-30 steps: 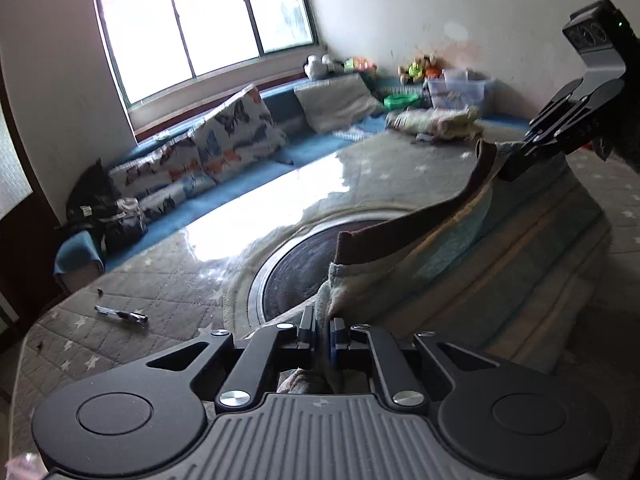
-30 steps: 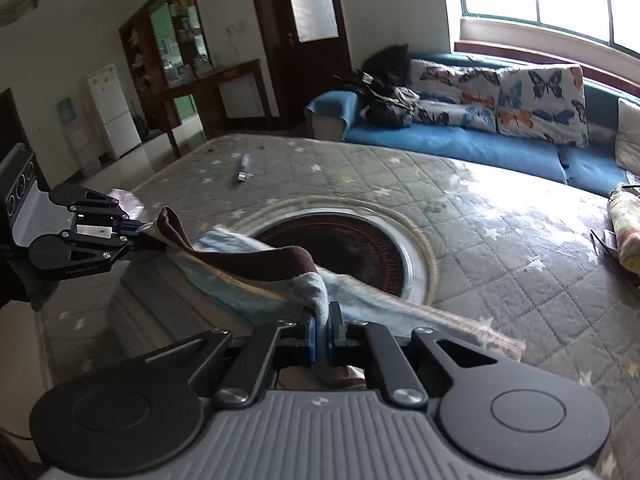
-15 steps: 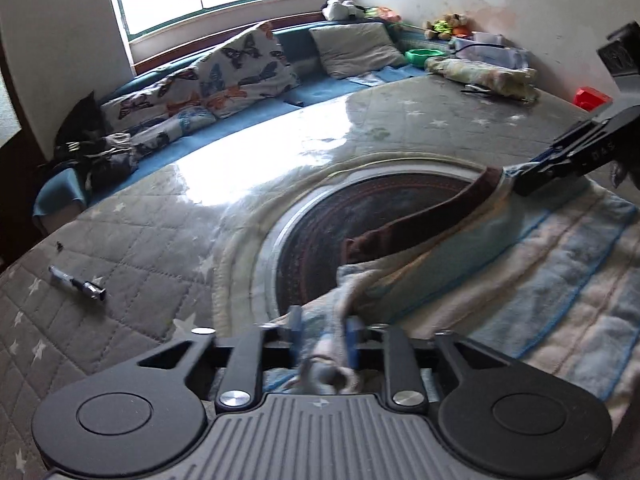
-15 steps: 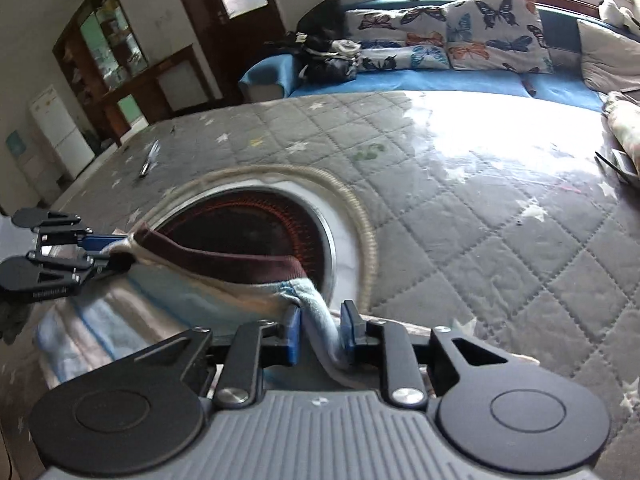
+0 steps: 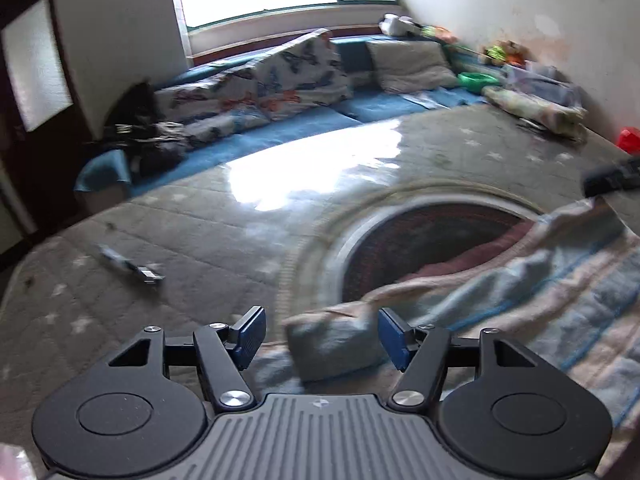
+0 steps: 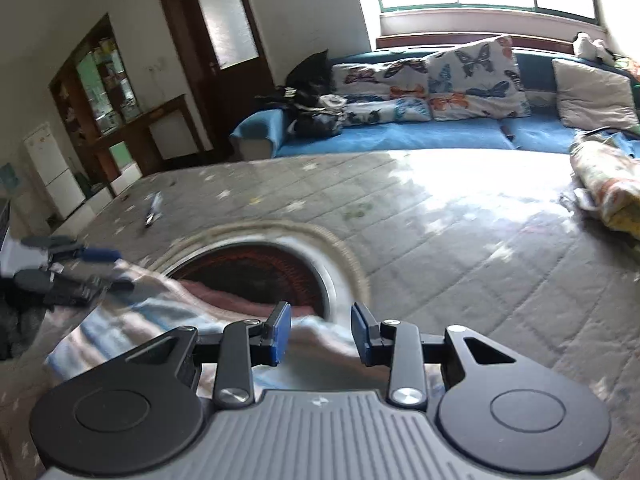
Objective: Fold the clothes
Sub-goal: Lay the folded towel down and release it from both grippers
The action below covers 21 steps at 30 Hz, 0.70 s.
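Note:
A striped pale-blue and cream garment (image 5: 540,292) with a dark red band lies on the grey quilted mat (image 5: 200,240), partly over a round dark rug pattern (image 5: 420,236). My left gripper (image 5: 322,336) hangs low over its near folded corner, jaws opening; the cloth lies loose between the pads without being pressed. My right gripper (image 6: 320,334) is over the garment's (image 6: 132,320) other corner, jaws opening too, with cloth between the blue pads and not pinched. Each gripper shows in the other's view: the right gripper (image 5: 612,176) at the far right, the left gripper (image 6: 106,270) at the left.
A small pen-like object (image 5: 132,266) lies on the mat to the left. A blue sofa (image 6: 400,136) with butterfly cushions runs along the far edge. Folded bedding (image 6: 608,184) sits at the right side, with a red item (image 5: 630,138) nearby. A door and cabinet stand beyond.
Both grippers came down with the lifted garment edge, laid it on the mat and went from shut on the cloth to open. The garment now lies flat.

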Available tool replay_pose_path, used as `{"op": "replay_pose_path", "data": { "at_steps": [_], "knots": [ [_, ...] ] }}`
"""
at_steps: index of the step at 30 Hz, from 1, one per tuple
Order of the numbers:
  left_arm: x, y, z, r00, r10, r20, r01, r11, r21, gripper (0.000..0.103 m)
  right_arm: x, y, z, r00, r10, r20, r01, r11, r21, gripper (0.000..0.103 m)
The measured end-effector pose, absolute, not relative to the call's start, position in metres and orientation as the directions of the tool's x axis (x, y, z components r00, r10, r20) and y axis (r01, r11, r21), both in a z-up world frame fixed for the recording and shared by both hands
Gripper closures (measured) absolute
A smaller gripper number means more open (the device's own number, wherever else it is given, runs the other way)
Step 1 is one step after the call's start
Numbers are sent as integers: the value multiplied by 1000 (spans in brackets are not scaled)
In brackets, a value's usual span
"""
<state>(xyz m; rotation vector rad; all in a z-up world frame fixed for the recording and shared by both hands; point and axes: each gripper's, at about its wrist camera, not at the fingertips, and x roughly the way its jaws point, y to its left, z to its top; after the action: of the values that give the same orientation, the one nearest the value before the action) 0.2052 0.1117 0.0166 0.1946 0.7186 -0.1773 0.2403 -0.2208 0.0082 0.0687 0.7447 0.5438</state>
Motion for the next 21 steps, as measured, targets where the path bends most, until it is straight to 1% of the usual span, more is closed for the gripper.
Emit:
{"op": "replay_pose_path", "data": {
  "at_steps": [3,4,5,6,7,8,11,15,18,19,21],
  "knots": [
    [198,113,28,769,-69,-636,185,976,118,40,234,-209,-1,584,504,-636,-469,849,242,70],
    [195,111,31,780,-67,-622,179,977,119,44,233,-205,-4,581,498,-644,-466,852,238,70],
    [193,110,34,786,-75,-613,180,977,111,54,233,-202,-6,578,492,-651,-463,855,235,70],
    [192,107,35,786,-96,-611,190,978,91,58,231,-200,-6,576,492,-652,-463,854,237,70],
    [191,103,36,782,-121,-612,203,977,66,66,232,-198,-8,574,492,-655,-460,855,240,70],
    [192,99,36,774,-149,-615,220,975,40,72,234,-196,-10,573,487,-659,-455,858,239,70],
    [199,83,27,737,-228,-637,275,961,-26,77,239,-189,-16,572,470,-673,-439,868,233,71],
    [216,65,7,693,-266,-670,295,953,-73,78,244,-185,-26,584,433,-687,-413,887,208,74],
    [226,62,-8,676,-259,-690,287,955,-76,78,247,-184,-30,589,422,-690,-405,892,200,76],
    [227,63,-11,679,-258,-688,284,956,-79,78,248,-184,-31,592,417,-690,-408,893,191,78],
    [228,65,-12,680,-258,-686,279,957,-83,77,250,-182,-32,598,409,-690,-413,894,172,78]
  ]
}}
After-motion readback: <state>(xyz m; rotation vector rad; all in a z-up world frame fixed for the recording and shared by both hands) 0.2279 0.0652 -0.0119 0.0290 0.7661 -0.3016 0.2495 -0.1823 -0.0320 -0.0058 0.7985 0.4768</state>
